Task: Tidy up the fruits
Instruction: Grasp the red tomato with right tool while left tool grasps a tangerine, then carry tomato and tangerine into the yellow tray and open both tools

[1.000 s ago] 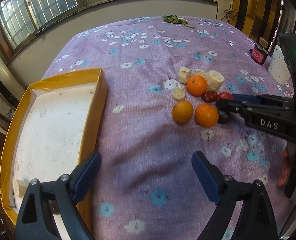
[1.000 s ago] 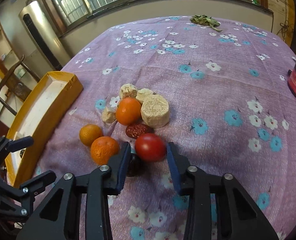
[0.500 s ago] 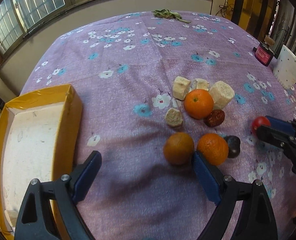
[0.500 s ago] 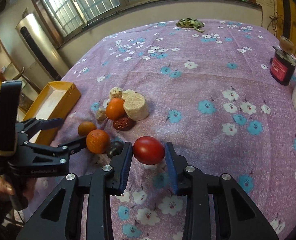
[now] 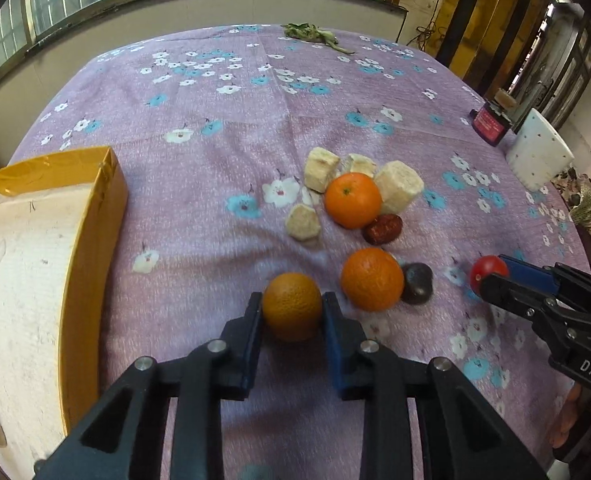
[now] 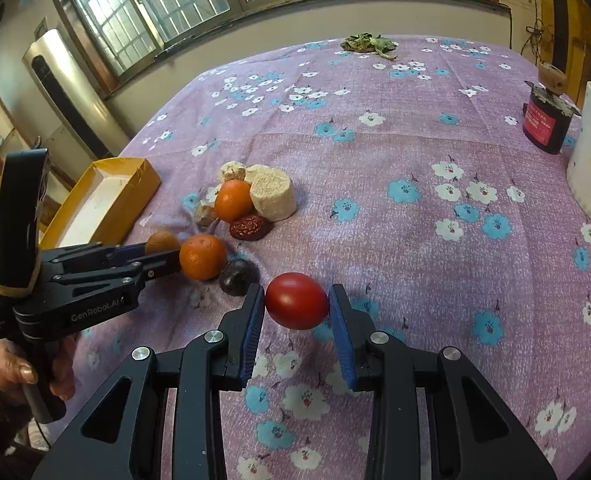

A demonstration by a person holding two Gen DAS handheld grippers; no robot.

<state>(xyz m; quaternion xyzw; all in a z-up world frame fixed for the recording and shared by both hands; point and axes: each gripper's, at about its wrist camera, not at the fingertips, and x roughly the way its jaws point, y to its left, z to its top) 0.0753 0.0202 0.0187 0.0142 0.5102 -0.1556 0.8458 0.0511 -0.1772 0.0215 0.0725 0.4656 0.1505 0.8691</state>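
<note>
My left gripper (image 5: 292,300) has its jaws closing, and the blue pads press both sides of a dull orange (image 5: 291,312) that rests on the purple flowered cloth. Just right of it lie a brighter orange (image 5: 372,279) and a dark plum (image 5: 416,283). Behind them sit another orange (image 5: 352,199), a red date (image 5: 382,229) and several pale chunks (image 5: 398,186). My right gripper (image 6: 296,294) is shut on a red tomato (image 6: 297,300), held a little above the cloth, right of the pile. A yellow box (image 5: 91,240) with a white floor stands at the left.
A white spotted cup (image 5: 537,156) and a dark red jar (image 5: 491,122) stand near the right table edge. Green leaves (image 5: 311,34) lie at the far edge. A person's hand (image 6: 19,368) holds the left gripper's handle.
My left gripper moved forward to the dull orange and closed from wide open onto it. The right gripper carried the tomato up and rightward, away from the pile.
</note>
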